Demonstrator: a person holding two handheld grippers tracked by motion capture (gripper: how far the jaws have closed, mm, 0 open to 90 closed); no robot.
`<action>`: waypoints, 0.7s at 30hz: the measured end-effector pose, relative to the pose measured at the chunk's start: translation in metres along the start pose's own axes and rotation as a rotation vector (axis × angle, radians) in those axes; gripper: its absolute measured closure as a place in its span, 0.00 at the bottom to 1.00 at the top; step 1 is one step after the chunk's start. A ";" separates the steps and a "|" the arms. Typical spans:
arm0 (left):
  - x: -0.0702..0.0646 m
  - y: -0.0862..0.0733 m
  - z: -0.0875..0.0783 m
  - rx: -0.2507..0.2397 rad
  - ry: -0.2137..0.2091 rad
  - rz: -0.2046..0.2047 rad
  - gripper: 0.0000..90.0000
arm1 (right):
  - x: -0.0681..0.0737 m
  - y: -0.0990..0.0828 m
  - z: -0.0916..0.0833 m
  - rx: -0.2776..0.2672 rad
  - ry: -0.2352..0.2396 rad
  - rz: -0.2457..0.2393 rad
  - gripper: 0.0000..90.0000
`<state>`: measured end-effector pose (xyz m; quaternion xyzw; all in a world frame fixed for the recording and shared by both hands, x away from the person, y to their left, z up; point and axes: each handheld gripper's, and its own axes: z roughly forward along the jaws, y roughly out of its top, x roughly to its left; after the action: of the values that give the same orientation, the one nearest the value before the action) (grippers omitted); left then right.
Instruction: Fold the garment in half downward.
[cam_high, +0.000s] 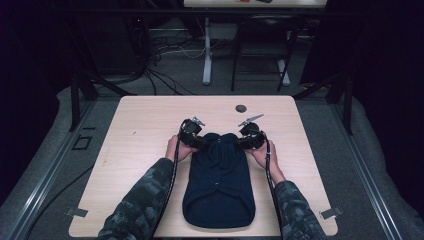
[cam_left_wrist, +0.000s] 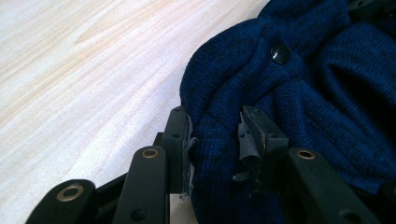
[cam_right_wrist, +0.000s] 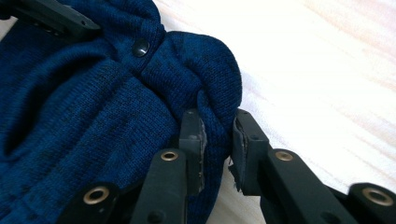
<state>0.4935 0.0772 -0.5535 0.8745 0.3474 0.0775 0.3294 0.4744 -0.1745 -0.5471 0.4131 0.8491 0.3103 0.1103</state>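
While I watch from the high view, a navy knit cardigan (cam_high: 218, 182) lies flat on the light wood tabletop (cam_high: 145, 125), hem toward the near edge, collar end bunched between both tools. L gripper (cam_high: 196, 139): on the garment's upper-left corner; in its own view (cam_left_wrist: 215, 140) the jaws are closed onto a fold of knit. R gripper (cam_high: 245, 140): on the upper-right corner; own view (cam_right_wrist: 218, 140) shows jaws pinching a ridge of fabric. Dark snap button (cam_left_wrist: 279, 52) sits near the collar, w/ creases around it. Small dark round item (cam_high: 241, 108) lies further back on the tabletop, apart from the cardigan; can't ID it.
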 end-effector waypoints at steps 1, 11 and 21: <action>0.000 0.000 -0.002 -0.003 0.002 0.001 0.71 | 0.000 0.000 -0.002 -0.004 0.000 -0.005 0.84; -0.006 0.004 -0.023 -0.055 -0.005 0.036 0.72 | 0.007 0.003 -0.023 -0.070 0.003 -0.048 0.84; -0.010 0.007 -0.035 -0.088 -0.006 0.057 0.72 | 0.011 0.005 -0.038 -0.110 -0.003 -0.074 0.84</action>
<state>0.4768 0.0849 -0.5214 0.8690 0.3177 0.0993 0.3660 0.4535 -0.1809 -0.5135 0.3750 0.8453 0.3515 0.1457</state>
